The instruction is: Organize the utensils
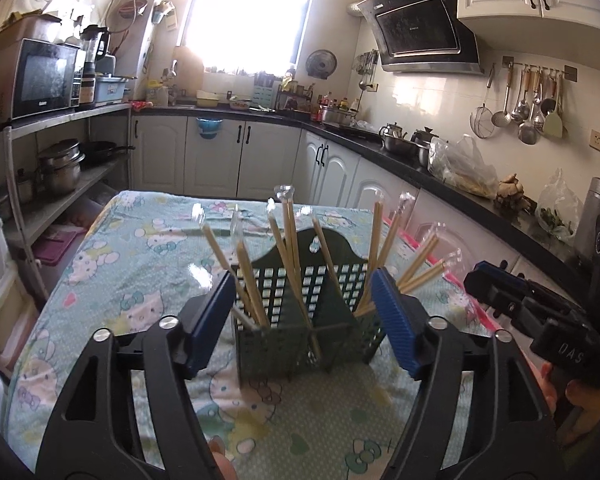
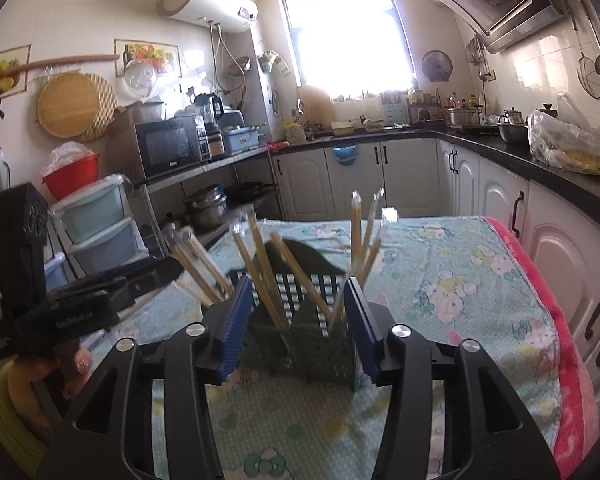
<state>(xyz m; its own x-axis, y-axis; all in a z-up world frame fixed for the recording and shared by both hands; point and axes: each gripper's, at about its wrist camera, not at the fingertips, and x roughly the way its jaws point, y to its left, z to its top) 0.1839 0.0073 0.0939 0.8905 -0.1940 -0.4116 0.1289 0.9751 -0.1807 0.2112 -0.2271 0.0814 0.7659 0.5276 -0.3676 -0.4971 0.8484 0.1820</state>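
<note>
The sorting looks close to finished, going by what stands here: the wrapped chopsticks [image 1: 290, 248] are all upright or leaning in the dark green slotted utensil holder [image 1: 300, 320], spread across its compartments, and I see none lying loose on the Hello Kitty cloth [image 1: 140, 248] that covers the desk. What may remain is tidying the lean of the sticks, or moving the holder, though I cannot be sure.

The holder stands on the cloth towards the near edge of the desk. The left claw [image 1: 302, 320] has its blue pads wide apart on either side of the holder, not gripping it. The right claw [image 2: 296, 322] is likewise spread, empty, with the holder [image 2: 304, 344] just ahead between its pads; whether the pads touch it I cannot tell.
</note>
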